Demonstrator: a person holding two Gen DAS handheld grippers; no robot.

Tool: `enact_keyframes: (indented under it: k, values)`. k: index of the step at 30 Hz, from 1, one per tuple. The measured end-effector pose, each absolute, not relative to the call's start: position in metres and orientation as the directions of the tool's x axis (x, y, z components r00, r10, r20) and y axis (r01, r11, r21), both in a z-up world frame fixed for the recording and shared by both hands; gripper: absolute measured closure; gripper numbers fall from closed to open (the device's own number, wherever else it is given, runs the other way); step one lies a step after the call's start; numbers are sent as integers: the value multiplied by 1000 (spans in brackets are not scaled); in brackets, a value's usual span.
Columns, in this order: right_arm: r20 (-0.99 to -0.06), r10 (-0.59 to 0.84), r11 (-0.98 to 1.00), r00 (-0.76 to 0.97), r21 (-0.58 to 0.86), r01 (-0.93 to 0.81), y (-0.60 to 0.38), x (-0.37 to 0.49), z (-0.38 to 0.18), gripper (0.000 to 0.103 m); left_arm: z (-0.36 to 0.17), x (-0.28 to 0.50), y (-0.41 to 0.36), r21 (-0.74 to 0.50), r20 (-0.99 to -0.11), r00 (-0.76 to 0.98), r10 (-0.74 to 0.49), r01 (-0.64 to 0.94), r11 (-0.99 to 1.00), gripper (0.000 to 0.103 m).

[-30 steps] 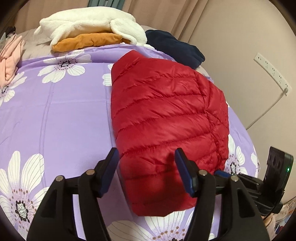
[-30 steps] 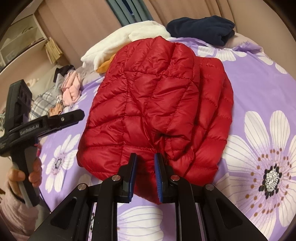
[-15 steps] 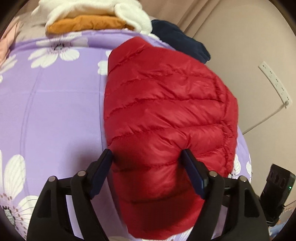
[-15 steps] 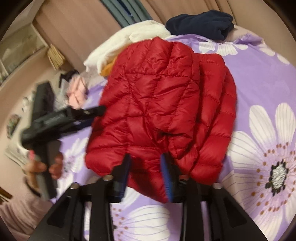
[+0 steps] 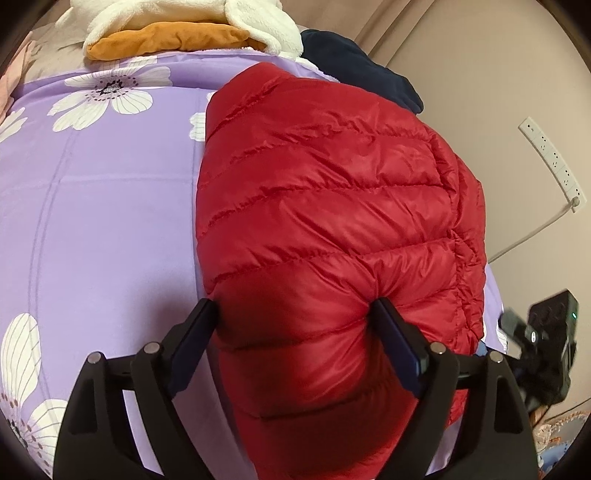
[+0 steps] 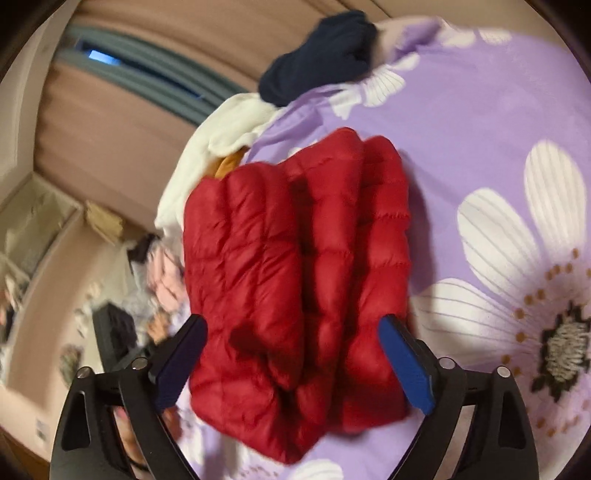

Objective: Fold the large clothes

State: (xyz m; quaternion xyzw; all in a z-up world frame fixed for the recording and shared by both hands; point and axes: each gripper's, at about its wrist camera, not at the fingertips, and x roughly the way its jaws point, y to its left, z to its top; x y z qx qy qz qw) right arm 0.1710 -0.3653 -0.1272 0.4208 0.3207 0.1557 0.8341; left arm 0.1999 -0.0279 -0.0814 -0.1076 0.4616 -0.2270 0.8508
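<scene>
The red puffer jacket (image 5: pixel 332 229) lies folded into a chunky bundle on the purple flowered bedsheet (image 5: pixel 103 221), right in front of both grippers. The left gripper (image 5: pixel 295 325) is spreading its jaws with the jacket's near end bulging between them — the right-hand pad dents the fabric, so it isn't quite clear of it. The right gripper (image 6: pixel 291 343) is opening wide too, jacket between its fingers but not pinched. Farther off: a white-and-orange clothes pile (image 5: pixel 184 26) and a navy garment (image 5: pixel 362 62).
</scene>
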Motion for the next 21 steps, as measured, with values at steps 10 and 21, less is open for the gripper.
enact_keyframes:
  k: [10, 21]
  values:
    - [-446, 528, 590, 723, 805, 66, -359, 206, -134, 1, -87, 206, -31, -399, -738, 461, -493, 292, 869, 9]
    - [-493, 573, 562, 654, 818, 125, -361, 230, -158, 1, -98, 220, -30, -426, -736, 438, -516, 293, 856, 2]
